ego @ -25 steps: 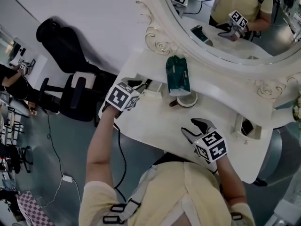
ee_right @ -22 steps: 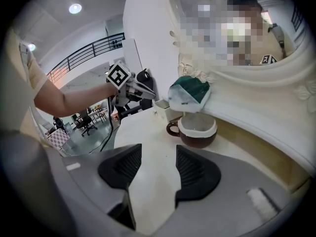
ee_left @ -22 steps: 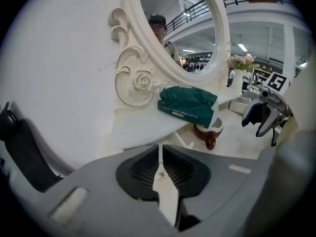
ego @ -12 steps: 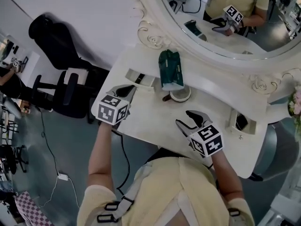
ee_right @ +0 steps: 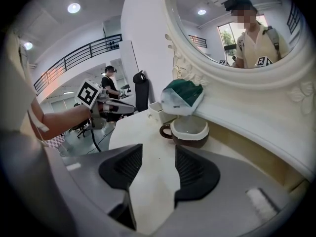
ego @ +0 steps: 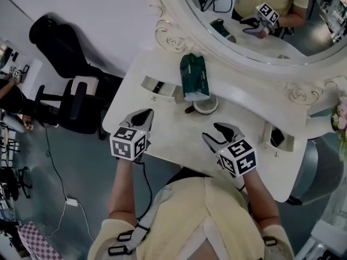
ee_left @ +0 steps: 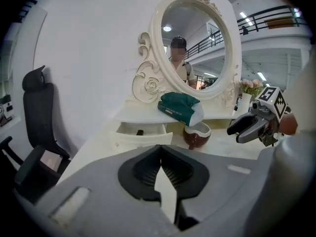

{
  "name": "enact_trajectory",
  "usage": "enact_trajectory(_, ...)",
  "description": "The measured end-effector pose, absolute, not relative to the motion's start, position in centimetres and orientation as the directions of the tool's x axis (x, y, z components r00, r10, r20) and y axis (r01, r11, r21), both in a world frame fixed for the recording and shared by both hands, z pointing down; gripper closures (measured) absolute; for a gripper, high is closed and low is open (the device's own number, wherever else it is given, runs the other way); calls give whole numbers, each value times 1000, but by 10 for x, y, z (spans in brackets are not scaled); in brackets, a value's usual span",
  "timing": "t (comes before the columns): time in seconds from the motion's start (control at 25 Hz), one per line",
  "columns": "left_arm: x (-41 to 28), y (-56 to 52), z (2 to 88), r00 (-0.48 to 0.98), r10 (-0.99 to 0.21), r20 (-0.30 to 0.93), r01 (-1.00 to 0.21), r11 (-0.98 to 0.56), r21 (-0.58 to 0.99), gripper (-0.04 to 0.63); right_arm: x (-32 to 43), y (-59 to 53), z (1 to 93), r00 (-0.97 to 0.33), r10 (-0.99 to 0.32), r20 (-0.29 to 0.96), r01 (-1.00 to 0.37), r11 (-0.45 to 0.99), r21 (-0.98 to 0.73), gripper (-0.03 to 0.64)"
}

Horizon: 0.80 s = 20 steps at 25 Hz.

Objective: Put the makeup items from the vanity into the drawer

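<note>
We see a plain white wall (ego: pixel 108 10) at 11 o'clock in the head view. A black chair (ego: pixel 62 42) with a tall back stands by it at 10 o'clock. The grey floor (ego: pixel 70 161) spreads from 9 to 7 o'clock. In the right gripper view, round lights (ee_right: pixel 74 7) shine at 11 o'clock above a dark railing (ee_right: pixel 79 56).

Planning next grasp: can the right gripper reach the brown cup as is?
Probably yes: right gripper is open, bare tabletop between it and the brown cup; a green pack overhangs the rim.
</note>
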State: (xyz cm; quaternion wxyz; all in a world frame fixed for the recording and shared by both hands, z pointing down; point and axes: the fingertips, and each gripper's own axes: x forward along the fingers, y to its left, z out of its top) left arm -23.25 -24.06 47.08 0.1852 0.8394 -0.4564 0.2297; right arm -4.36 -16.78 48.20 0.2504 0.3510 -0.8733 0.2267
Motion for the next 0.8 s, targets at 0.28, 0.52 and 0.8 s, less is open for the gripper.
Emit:
enact_trajectory(0.28,-228,-221,474,476,-688,548,-859,-496,125,589,-47,-168,482,-644,-487,590,-722,643,-257,419)
enact_trajectory(0.52,-227,-204,482,480,-680,554,-864,-475,167,589,-46,-169,484,-639,-487,595,-725,641,-253,431)
enact_trajectory(0.8,-224,-192,492,495,-662,563,-860,-465,210,589,-47,-170,486,-637,-486,599,-725,643,-249,450)
